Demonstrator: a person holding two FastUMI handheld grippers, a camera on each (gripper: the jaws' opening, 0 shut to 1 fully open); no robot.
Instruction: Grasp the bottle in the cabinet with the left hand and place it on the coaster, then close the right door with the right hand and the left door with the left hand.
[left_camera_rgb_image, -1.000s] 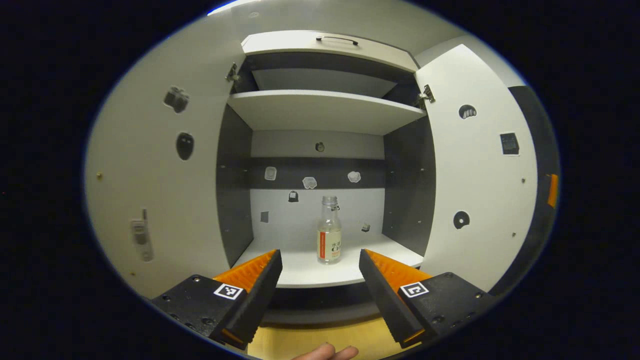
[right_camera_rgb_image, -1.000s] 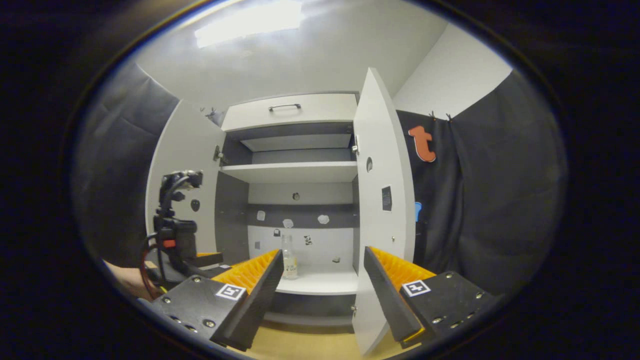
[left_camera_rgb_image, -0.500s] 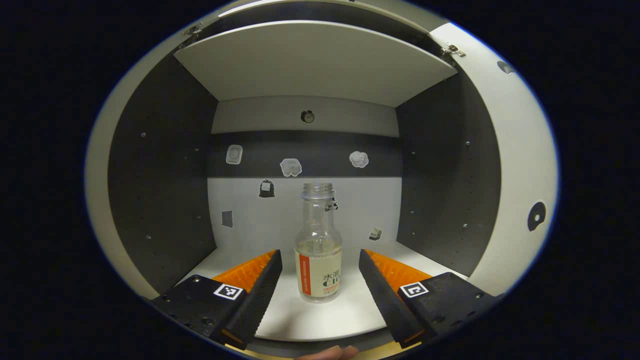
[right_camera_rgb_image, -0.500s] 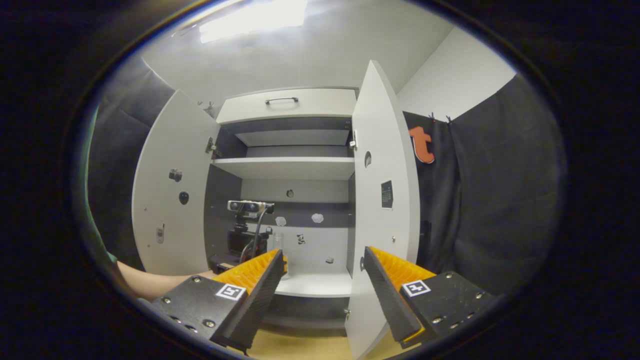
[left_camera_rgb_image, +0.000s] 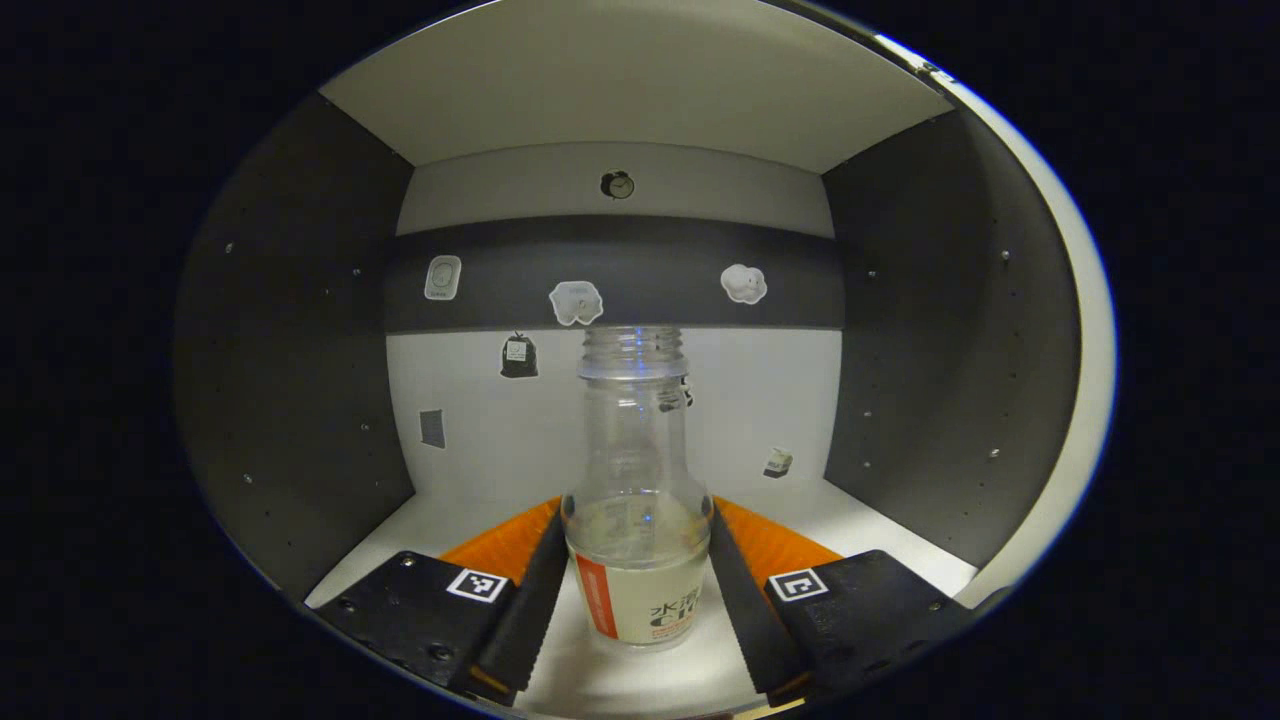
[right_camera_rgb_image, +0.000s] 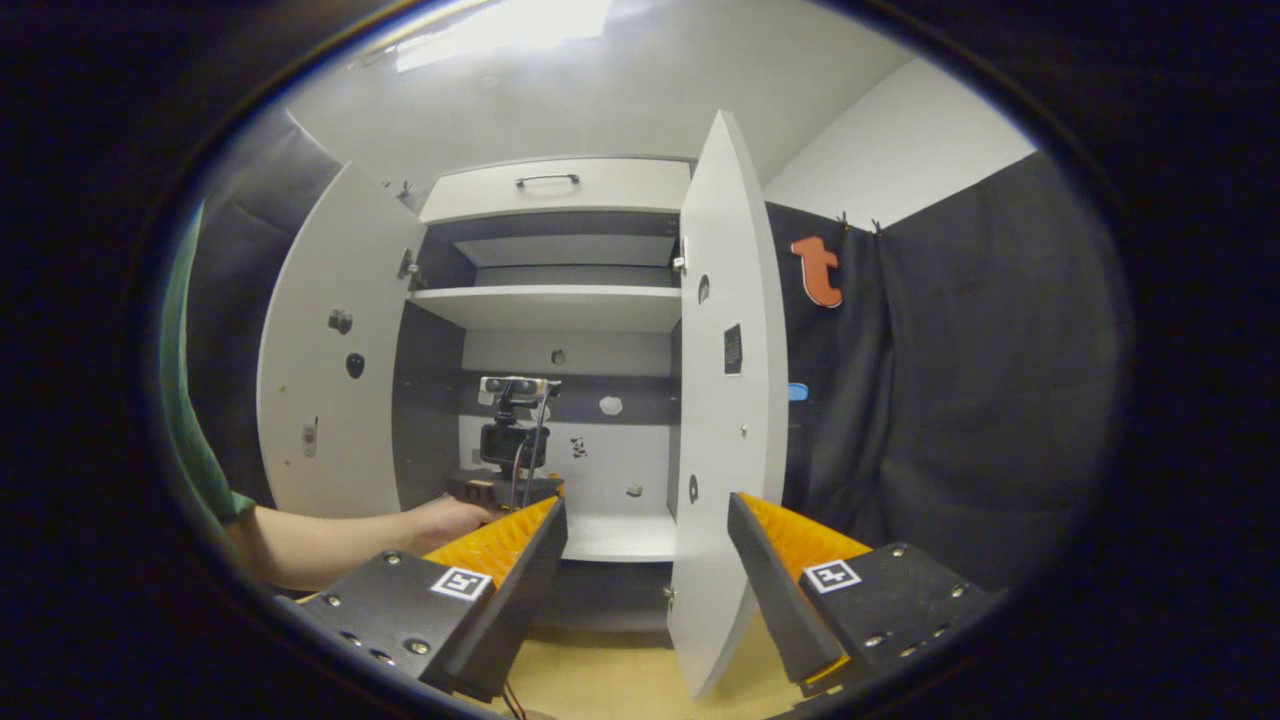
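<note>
Left claw (left_camera_rgb_image: 637, 580) inside the cabinet (left_camera_rgb_image: 300, 330), fingers narrowed against both sides of the bottle (left_camera_rgb_image: 637, 520) — upright on the lower shelf (left_camera_rgb_image: 880, 530), uncapped. Right claw (right_camera_rgb_image: 645, 560) wide open, empty, held back before the open right door (right_camera_rgb_image: 725, 420) — left door (right_camera_rgb_image: 325, 400) open too.

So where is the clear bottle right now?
In the left gripper view, the clear plastic bottle with the white label stands upright on the cabinet's white bottom shelf, between the left gripper's two fingers.

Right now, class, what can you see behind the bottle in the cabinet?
Behind the bottle is the cabinet's back wall with small stickers. One sticker is partly covered by the bottle's neck, so its picture cannot be told.
</note>
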